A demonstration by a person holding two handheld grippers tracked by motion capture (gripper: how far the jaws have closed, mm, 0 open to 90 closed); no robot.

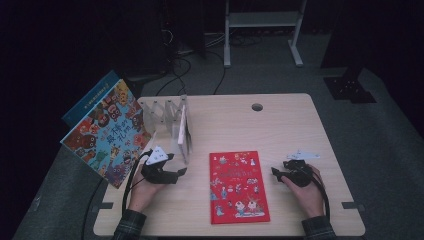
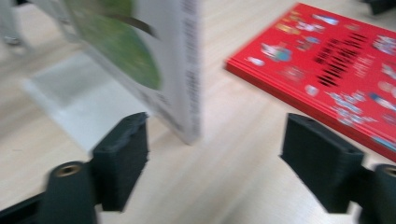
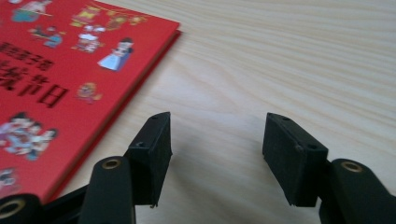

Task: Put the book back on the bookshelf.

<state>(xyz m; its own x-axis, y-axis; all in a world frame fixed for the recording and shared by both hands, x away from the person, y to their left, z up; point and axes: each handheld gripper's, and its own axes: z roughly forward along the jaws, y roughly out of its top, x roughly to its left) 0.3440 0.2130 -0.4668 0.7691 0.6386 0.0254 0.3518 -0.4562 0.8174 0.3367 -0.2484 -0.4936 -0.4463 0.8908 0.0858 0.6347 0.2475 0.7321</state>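
Red book (image 1: 238, 186) lies flat between both grippers' parted fingers (image 3: 154, 154), untouched.

The tabletop (image 3: 289, 56) is showing pale wood grain with a smooth, matt finish. The red book (image 2: 336, 65) is presenting a glossy printed cover. The white book (image 2: 189, 70) is showing paper edges. Both tongs (image 3: 217, 154) (image 2: 215, 163) are appearing as matt black plastic.

Flat book (image 1: 238, 186) between grippers
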